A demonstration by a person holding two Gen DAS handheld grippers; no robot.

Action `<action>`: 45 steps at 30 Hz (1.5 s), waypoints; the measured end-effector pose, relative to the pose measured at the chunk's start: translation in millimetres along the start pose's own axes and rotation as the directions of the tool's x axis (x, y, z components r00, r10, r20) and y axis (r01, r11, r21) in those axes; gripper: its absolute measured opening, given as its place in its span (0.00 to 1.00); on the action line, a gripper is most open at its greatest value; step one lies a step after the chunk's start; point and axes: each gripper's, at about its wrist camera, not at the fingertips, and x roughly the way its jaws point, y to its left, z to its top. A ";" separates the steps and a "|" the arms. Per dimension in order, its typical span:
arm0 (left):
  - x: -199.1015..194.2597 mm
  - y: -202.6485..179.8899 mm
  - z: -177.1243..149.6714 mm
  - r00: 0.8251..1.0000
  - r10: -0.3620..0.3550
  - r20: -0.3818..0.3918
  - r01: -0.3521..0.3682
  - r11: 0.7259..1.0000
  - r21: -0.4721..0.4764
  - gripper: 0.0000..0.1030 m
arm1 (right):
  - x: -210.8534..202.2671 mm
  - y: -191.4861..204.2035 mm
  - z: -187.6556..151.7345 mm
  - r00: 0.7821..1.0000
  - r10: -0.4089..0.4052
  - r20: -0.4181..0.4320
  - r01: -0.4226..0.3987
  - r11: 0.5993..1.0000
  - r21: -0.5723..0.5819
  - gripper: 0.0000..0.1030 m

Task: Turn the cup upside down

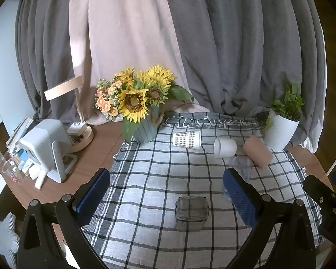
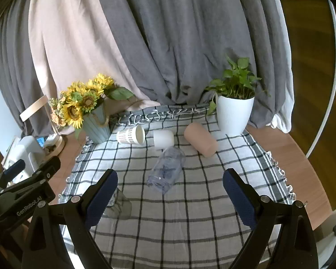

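On the checked cloth (image 2: 190,201), a smoky glass cup (image 1: 191,213) sits squarely between the spread, empty jaws of the left gripper (image 1: 166,192), apparently lined up for a grab. Beside it the right gripper (image 2: 170,192) hovers wide open, facing a toppled clear plastic cup (image 2: 166,170).

Both wrist views look forward and down over the checked cloth (image 1: 145,179) (image 2: 190,201), close above the surface, sharing sunflowers (image 1: 134,98) (image 2: 80,103) upper left.
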 end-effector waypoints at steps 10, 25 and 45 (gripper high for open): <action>0.9 -0.1 -0.1 1.000 0.001 -0.002 -0.001 1.000 0.001 1.00 | 3.0 0.6 0.2 1.000 0.002 -0.005 -0.002 1.000 0.001 0.92; 4.6 -0.3 -0.7 1.000 0.001 -0.009 -0.001 1.000 0.005 1.00 | 5.4 -0.1 1.7 1.000 0.005 -0.008 -0.005 1.000 0.003 0.92; 2.1 0.5 -3.5 1.000 -0.003 -0.011 0.003 1.000 0.014 1.00 | 5.2 0.5 0.1 1.000 0.004 -0.007 -0.004 1.000 0.007 0.92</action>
